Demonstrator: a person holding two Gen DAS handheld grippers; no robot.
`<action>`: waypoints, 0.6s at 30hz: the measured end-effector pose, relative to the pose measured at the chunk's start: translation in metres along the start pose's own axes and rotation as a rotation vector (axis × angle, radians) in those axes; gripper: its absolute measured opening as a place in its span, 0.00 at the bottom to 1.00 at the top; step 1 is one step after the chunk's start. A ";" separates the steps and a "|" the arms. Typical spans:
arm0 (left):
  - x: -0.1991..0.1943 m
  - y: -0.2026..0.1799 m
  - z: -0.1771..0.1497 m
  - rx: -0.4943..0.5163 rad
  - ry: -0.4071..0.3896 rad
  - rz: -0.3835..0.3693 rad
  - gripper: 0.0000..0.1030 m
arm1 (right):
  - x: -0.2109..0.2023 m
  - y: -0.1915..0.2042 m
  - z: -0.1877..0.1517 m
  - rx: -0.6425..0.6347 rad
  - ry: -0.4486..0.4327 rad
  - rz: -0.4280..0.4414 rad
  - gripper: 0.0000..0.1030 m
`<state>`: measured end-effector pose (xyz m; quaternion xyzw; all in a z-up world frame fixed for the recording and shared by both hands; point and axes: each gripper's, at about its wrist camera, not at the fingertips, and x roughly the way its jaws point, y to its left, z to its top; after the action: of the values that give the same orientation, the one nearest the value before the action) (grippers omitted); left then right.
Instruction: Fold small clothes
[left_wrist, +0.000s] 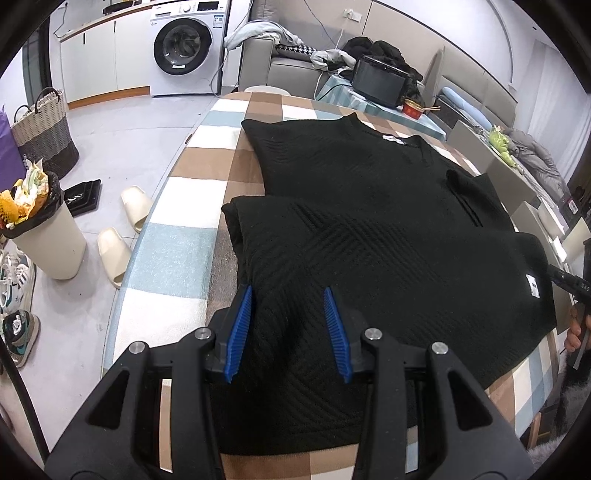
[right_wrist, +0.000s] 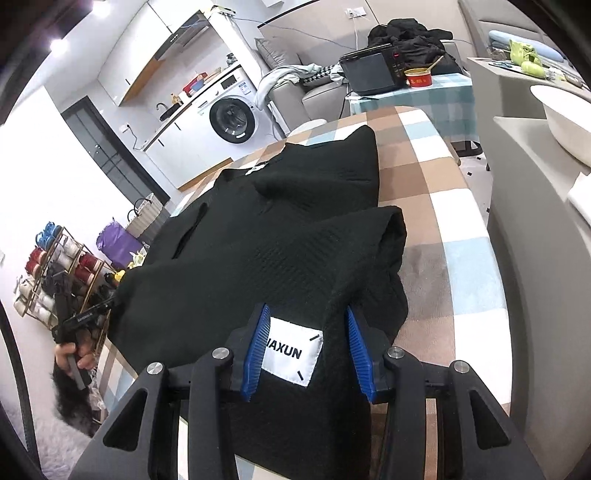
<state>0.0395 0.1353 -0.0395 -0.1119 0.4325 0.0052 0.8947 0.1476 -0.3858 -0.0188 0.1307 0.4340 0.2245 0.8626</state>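
Observation:
A black ribbed knit top (left_wrist: 369, 192) lies spread on the checked table cover (left_wrist: 184, 258), neckline at the far end. Its near hem is turned up over the body in a loose fold (left_wrist: 332, 240). My left gripper (left_wrist: 288, 291) hovers over the fold's left part, jaws open, with the cloth lying flat between the blue pads (left_wrist: 240, 328) and not pinched. My right gripper (right_wrist: 307, 310) stands open over the fold's right corner. The white label (right_wrist: 291, 350) there lies flat between its pads, one edge hidden behind the left pad (right_wrist: 255, 354).
The table's left edge drops to a floor with slippers (left_wrist: 114, 254), a full waste bin (left_wrist: 48, 236) and a woven basket (left_wrist: 44, 129). A black appliance (left_wrist: 376, 81) and a red bowl (left_wrist: 413, 109) stand beyond the far end. A grey cabinet (right_wrist: 535, 258) flanks the right edge.

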 end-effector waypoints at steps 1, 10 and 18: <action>0.002 0.000 0.001 -0.004 0.003 0.005 0.34 | 0.002 0.000 0.000 -0.004 0.007 -0.006 0.43; -0.005 0.005 0.004 -0.003 -0.035 0.006 0.04 | -0.003 0.007 0.000 -0.072 -0.052 -0.123 0.03; -0.040 0.006 0.026 -0.010 -0.162 -0.101 0.03 | -0.027 0.033 0.045 -0.106 -0.254 -0.091 0.03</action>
<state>0.0335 0.1505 0.0060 -0.1371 0.3523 -0.0288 0.9253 0.1610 -0.3719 0.0407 0.0926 0.3143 0.1893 0.9256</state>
